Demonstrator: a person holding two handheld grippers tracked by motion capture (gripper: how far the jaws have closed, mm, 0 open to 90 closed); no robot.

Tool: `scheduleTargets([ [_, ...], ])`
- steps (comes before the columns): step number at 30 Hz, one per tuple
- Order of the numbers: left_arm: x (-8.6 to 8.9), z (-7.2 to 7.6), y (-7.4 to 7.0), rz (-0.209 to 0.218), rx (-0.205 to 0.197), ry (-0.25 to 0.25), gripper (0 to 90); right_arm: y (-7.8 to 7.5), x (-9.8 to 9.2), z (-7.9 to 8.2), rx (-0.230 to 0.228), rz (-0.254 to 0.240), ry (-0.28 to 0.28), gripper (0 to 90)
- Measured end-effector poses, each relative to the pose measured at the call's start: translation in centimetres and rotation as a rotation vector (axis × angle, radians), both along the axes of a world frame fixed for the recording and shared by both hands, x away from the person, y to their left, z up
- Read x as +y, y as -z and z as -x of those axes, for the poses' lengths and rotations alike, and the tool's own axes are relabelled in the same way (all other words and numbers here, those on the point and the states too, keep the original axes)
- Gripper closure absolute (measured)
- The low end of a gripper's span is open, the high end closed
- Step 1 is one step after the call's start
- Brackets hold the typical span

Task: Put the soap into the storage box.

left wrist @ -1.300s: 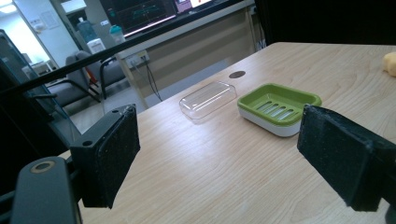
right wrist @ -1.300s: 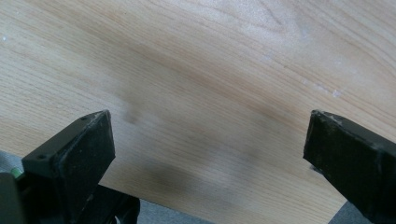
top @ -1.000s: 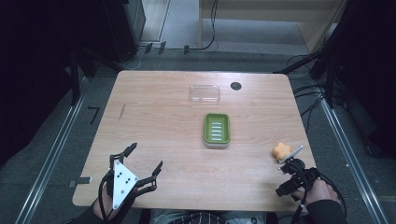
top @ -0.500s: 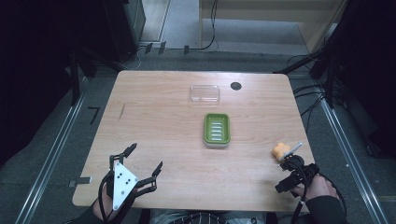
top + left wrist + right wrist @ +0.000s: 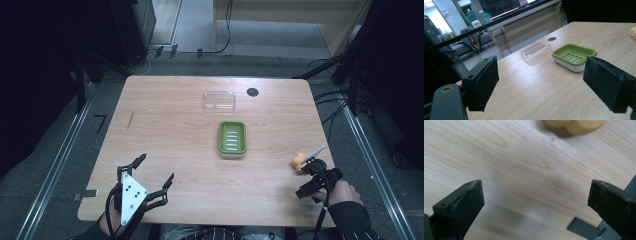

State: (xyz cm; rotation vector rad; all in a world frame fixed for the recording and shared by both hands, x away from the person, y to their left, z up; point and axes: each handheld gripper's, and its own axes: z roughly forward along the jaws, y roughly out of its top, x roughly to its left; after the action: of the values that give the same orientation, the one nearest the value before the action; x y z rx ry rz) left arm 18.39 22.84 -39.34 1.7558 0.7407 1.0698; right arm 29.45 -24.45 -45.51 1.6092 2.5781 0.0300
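A green soap dish [image 5: 574, 56] sat on the wooden table [image 5: 165, 130], well ahead of the left gripper [image 5: 541, 82] fingers [image 5: 482, 82], with a clear lid [image 5: 536, 52] a little beyond it. A yellow lump [image 5: 574, 125] lay ahead of the right gripper [image 5: 536, 202] fingers [image 5: 464, 202], apart from them.

Your right gripper view cuts the blurred yellow lump [image 5: 575, 126] off at its top edge; its shape you cannot tell.

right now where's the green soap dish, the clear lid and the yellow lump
green soap dish [image 5: 232, 139], high view, slotted middle
clear lid [image 5: 219, 100], high view, its centre
yellow lump [image 5: 576, 125], right gripper view, lower visible part
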Motion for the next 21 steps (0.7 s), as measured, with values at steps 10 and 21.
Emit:
scheduleTargets([
  [10,0.0,0.0,0.0,-0.003,0.002,-0.001,13.5,-0.2,0.4,-1.1,-0.005,-0.003,-0.009,0.7],
  [21,0.0,0.0,0.0,-0.003,0.002,-0.001,13.5,-0.6,0.4,-2.4,-0.022,-0.015,-0.001,0.3],
])
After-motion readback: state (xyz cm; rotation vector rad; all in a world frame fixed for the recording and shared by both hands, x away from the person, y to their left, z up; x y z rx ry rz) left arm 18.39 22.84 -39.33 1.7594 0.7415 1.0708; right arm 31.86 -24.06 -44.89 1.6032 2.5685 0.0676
